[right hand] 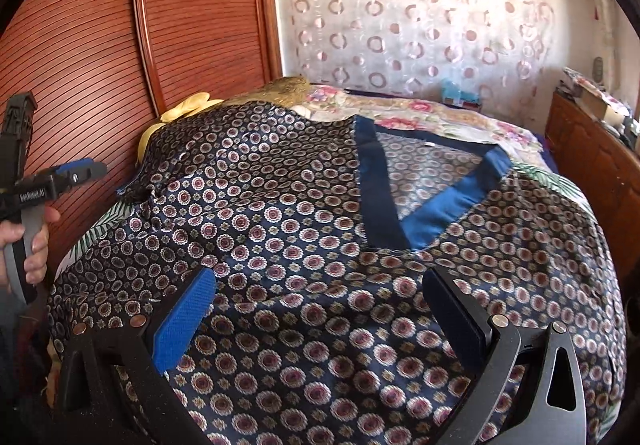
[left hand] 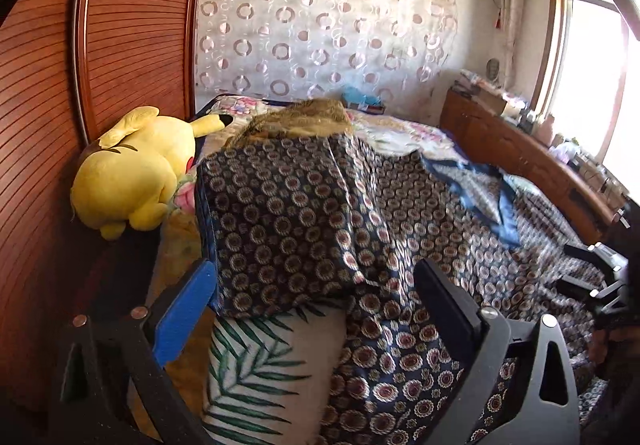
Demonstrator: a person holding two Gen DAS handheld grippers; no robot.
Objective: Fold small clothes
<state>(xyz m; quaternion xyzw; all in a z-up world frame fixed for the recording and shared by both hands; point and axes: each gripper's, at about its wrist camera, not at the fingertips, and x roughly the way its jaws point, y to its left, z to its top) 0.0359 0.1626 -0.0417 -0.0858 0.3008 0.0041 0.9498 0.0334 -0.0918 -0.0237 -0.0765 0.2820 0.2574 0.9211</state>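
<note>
A dark navy patterned garment [right hand: 304, 229] with a blue V-neck band [right hand: 440, 201] lies spread on the bed, front up. In the left wrist view the garment [left hand: 304, 205] drapes over a raised bump, its left side hanging down. My left gripper [left hand: 316, 285] is open and empty above the garment's left edge; it also shows at the far left of the right wrist view [right hand: 86, 169]. My right gripper [right hand: 320, 293] is open and empty, hovering over the garment's lower middle; it appears at the right edge of the left wrist view [left hand: 592, 265].
A yellow plush toy [left hand: 136, 173] lies at the bed's left against the wooden wardrobe [left hand: 100, 45]. A leaf-print sheet [left hand: 264, 361] covers the bed under the garment. A wooden headboard shelf [left hand: 520, 149] with clutter runs along the right, under the window.
</note>
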